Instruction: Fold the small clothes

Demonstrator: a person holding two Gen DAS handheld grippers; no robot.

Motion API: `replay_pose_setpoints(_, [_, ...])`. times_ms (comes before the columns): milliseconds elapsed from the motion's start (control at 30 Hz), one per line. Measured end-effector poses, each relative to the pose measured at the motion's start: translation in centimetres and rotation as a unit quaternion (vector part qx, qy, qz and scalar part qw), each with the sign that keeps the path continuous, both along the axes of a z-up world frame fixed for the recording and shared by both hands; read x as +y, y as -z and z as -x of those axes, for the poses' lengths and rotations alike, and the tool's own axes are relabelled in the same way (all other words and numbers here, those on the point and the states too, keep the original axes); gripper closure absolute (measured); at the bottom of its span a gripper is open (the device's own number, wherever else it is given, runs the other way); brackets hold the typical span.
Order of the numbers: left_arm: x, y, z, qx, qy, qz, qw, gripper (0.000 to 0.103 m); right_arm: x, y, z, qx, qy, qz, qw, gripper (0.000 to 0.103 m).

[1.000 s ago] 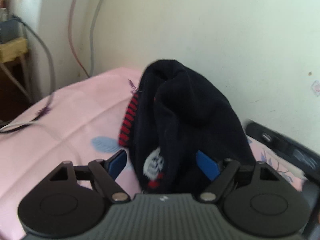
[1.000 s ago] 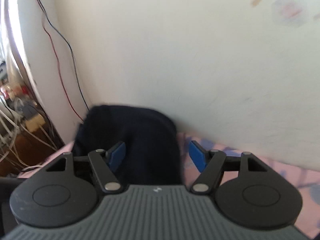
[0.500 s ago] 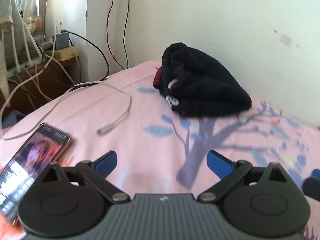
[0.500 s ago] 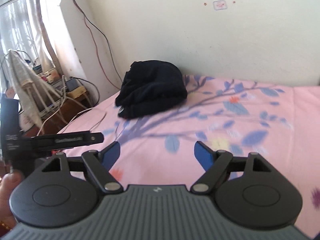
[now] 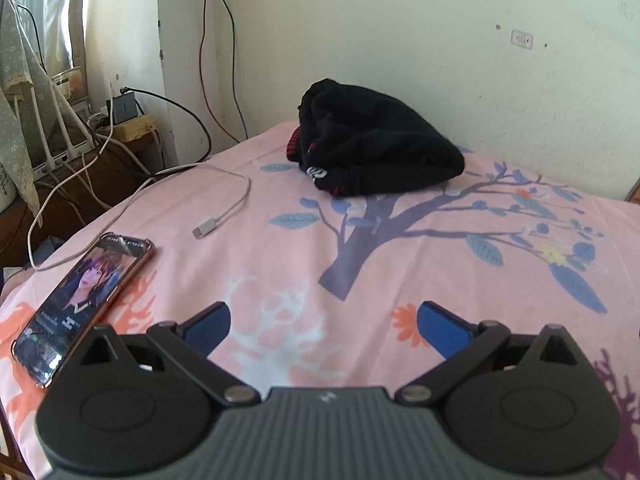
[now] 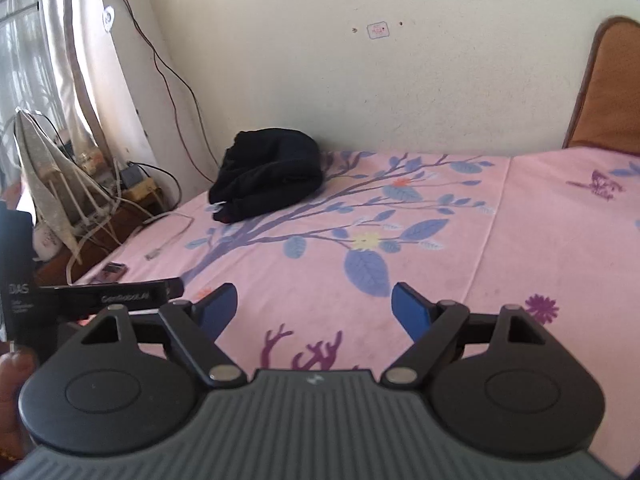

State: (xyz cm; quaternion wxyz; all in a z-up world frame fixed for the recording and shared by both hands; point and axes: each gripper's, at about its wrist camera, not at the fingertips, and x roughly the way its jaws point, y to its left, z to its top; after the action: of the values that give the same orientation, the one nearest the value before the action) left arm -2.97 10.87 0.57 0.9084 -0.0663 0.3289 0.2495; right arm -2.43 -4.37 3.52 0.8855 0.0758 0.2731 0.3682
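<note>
Black bundled garment (image 5: pixel 380 152), red-striped trim

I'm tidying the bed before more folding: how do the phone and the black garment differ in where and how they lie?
The phone lies flat near the bed's near left edge; the black garment sits bunched in a mound at the far side by the wall. The phone is thin, rigid and lit; the garment is soft and dark with red trim. The charging cable ends close to the phone, farther from the garment. Both rest on the pink bedsheet, untouched by either gripper.

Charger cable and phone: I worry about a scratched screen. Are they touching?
Apart. The left wrist view shows the cable plug lying clear of the phone, with pink sheet between them.
</note>
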Motion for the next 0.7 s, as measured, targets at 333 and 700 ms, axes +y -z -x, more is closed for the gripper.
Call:
replay_pose_setpoints(333, [0.6, 1.1, -0.5, 0.019, -0.016, 0.004, 0.9997, 0.000, -0.6, 2.5, -1.3, 0.029, 0.016, -0.014, 0.999, 0.015])
replay_pose_setpoints(700, [-0.1, 0.6, 0.1, 0.002, -0.016, -0.020, 0.9997, 0.000, -1.4, 2.2, -0.9, 0.026, 0.015, -0.031, 0.999, 0.013])
